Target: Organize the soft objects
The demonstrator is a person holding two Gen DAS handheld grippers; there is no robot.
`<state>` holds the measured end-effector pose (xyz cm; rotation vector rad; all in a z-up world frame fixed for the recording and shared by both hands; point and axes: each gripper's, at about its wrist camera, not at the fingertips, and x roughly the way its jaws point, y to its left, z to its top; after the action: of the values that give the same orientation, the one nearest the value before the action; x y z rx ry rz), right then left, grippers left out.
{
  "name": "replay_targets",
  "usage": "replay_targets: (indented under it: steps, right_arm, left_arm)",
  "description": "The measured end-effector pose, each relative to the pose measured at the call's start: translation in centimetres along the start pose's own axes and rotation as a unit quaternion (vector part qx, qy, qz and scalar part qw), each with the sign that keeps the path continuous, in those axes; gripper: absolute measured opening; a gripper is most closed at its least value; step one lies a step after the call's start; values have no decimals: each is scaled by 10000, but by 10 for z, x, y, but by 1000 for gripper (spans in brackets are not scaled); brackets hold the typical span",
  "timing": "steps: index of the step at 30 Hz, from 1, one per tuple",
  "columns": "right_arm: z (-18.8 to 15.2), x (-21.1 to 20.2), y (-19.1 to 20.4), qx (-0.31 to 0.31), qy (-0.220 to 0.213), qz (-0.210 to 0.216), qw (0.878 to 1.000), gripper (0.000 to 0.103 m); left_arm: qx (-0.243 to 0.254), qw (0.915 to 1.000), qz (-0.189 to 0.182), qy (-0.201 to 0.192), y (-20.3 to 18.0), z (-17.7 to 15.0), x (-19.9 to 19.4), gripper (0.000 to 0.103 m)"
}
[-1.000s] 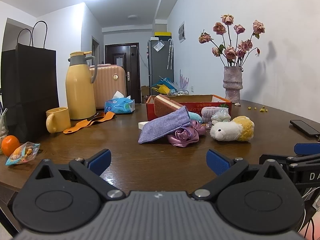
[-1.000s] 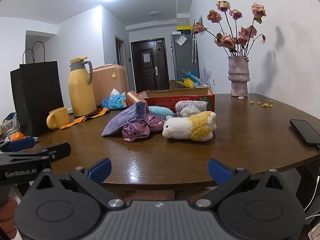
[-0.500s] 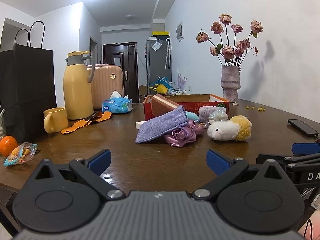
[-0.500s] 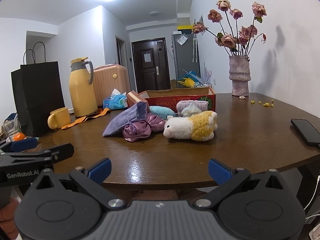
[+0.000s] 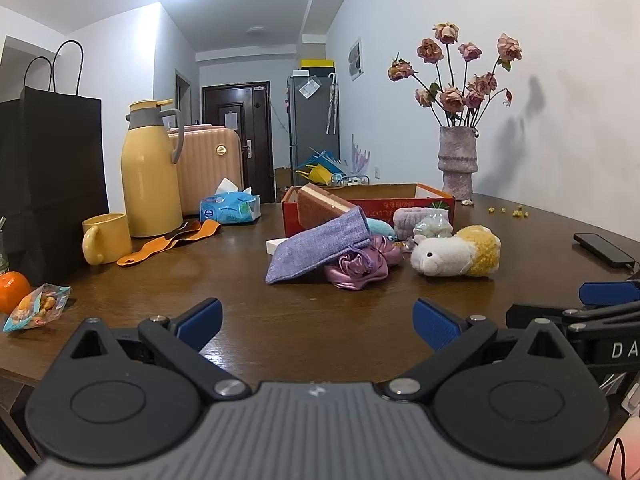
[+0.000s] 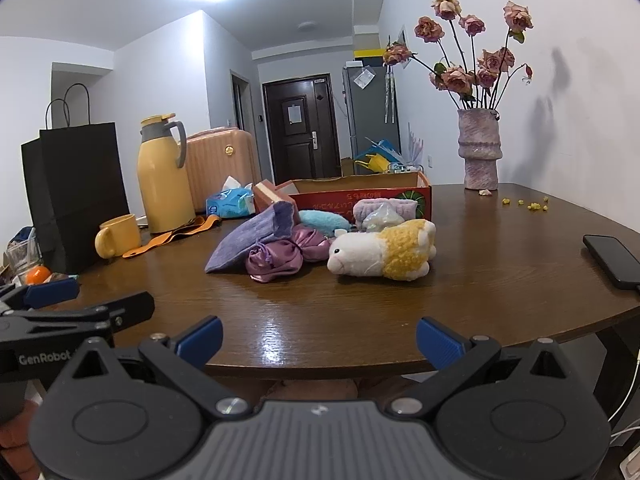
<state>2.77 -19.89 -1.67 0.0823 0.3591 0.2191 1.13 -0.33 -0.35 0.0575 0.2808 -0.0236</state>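
Observation:
A pile of soft things lies mid-table in front of a red cardboard box: a white and yellow plush sheep, a purple fabric pouch, a shiny pink cloth bundle, a teal plush and a lilac fuzzy item. A brown sponge block leans on the box. My left gripper and right gripper are both open and empty, well short of the pile.
At left stand a yellow thermos, yellow mug, black paper bag, orange strap, tissue pack, an orange and a snack packet. A vase of dried roses and a phone sit at right.
Both grippers have drifted slightly; the left view has tilted a little so the pile sits marginally lower and nearer. Nothing on the table has moved, and both grippers stay open.

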Motion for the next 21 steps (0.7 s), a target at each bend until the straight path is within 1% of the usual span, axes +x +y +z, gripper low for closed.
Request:
replay_targets:
  steps: [7, 15, 21]
  right_arm:
    - [-1, 0, 2, -46, -25, 17, 10000, 103]
    - [-3, -3, 2, -8, -129, 181, 9998, 103]
    - [-3, -1, 4, -19, -108, 83, 9999, 103]
  left_arm:
    - [-30, 10000, -2, 18, 0, -1, 1, 103]
    - [-52, 9999, -10, 89, 1, -3, 2, 103]
    - [-64, 9999, 4, 95, 2, -4, 3, 103]
